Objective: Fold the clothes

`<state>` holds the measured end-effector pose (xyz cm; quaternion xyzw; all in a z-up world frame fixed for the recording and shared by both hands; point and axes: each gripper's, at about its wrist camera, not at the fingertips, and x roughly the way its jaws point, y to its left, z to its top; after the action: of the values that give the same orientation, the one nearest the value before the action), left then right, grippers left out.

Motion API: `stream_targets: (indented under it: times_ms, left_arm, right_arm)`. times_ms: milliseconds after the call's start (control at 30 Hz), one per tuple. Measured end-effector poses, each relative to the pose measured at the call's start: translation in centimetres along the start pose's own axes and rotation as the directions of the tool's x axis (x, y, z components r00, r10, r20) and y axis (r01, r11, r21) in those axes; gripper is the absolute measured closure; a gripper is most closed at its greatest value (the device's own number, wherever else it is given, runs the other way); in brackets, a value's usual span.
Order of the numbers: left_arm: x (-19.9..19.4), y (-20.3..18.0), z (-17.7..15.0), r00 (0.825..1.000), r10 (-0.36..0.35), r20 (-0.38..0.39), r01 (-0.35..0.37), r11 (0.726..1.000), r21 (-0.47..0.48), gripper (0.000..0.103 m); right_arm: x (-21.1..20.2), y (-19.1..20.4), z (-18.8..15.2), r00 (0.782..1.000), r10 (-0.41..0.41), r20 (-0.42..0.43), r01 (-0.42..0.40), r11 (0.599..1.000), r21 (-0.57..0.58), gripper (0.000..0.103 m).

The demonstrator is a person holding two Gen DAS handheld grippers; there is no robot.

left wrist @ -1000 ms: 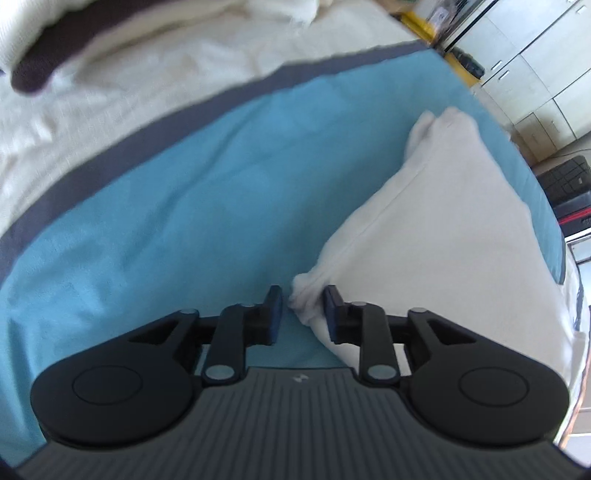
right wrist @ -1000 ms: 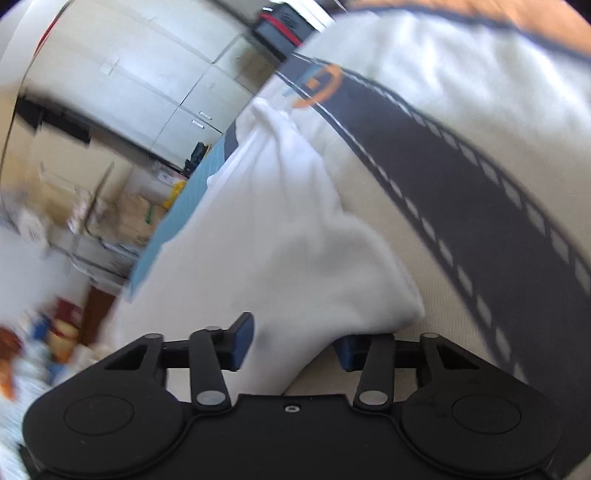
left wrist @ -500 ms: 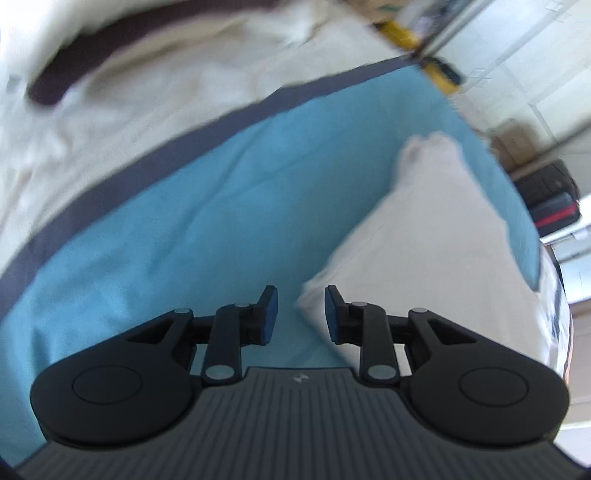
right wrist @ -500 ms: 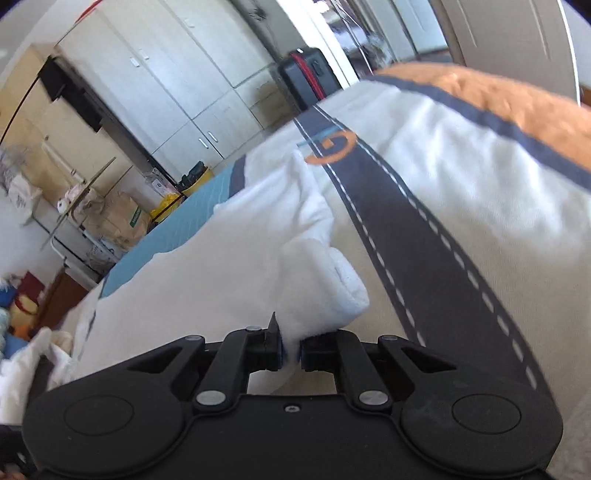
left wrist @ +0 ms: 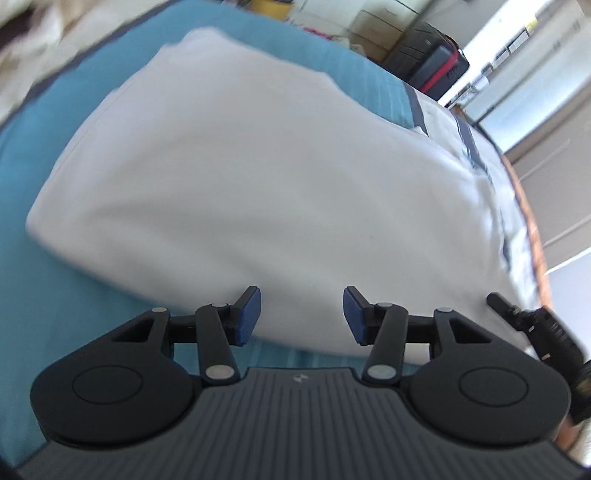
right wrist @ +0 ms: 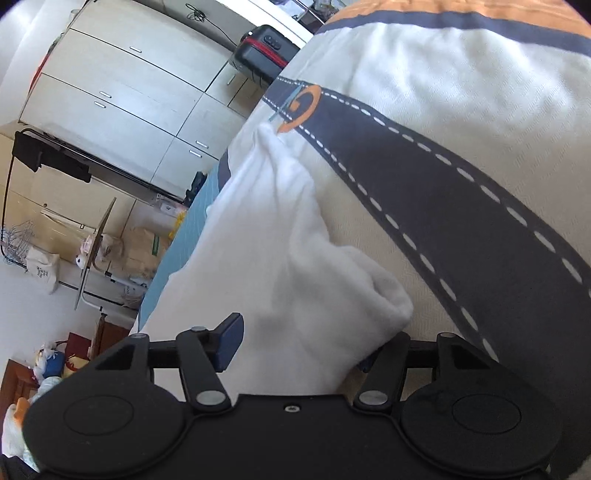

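A folded white garment [left wrist: 266, 177] lies on the blue part of the bedspread [left wrist: 48, 295]. My left gripper [left wrist: 301, 314] hovers over its near edge. The jaws are opening, and the cloth lies below them, not pinched. At the right rim of the left wrist view a black part of the other gripper [left wrist: 532, 325] shows. In the right wrist view the garment's [right wrist: 273, 236] rolled corner lies between the fingers of my right gripper [right wrist: 297, 350]. Those jaws are opening; the left pad [right wrist: 229, 339] stands clear of the cloth. The right pad is mostly hidden behind it.
The bedspread carries a dark band with white dashes [right wrist: 461, 206] and an orange border [right wrist: 480, 5]. Pale cupboards [right wrist: 122, 92] and a black-and-red suitcase [right wrist: 264, 51] stand beyond the bed. Boxes and bags [right wrist: 40, 269] crowd the floor at left.
The left gripper swung from the garment's corner to the right along its near edge, rolled, and its jaws widened. The right gripper pinched the rolled corner half a second ago and has let go.
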<state>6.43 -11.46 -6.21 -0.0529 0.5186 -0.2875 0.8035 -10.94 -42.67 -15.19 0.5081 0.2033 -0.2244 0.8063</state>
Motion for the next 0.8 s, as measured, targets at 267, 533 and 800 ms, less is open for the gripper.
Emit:
stream_targets:
  times_ms: [267,533,800]
  left_arm:
    - [1.9,-4.2,3.4,0.967,0.176,-0.186,-0.107,0.937,0.332,0.041]
    - [-4.6,8.8,6.2,0.996,0.090,-0.001,-0.090,0.994,-0.063,0.030]
    - [-7.6,21.6,6.0,0.991,0.034,0.126,0.037,0.855,-0.518,0.032]
  right_arm:
    - [-1.4,3.3,-0.2,0.995,-0.037,0.096,0.064,0.955,-0.288,0.089]
    - [-1.3,13.9,0.5,0.991,0.052,0.124,0.034,0.794,-0.606,0.089]
    - [6.1,27.3,-8.8,0.950,0.199,-0.241,-0.312,0.564,-0.764,0.089]
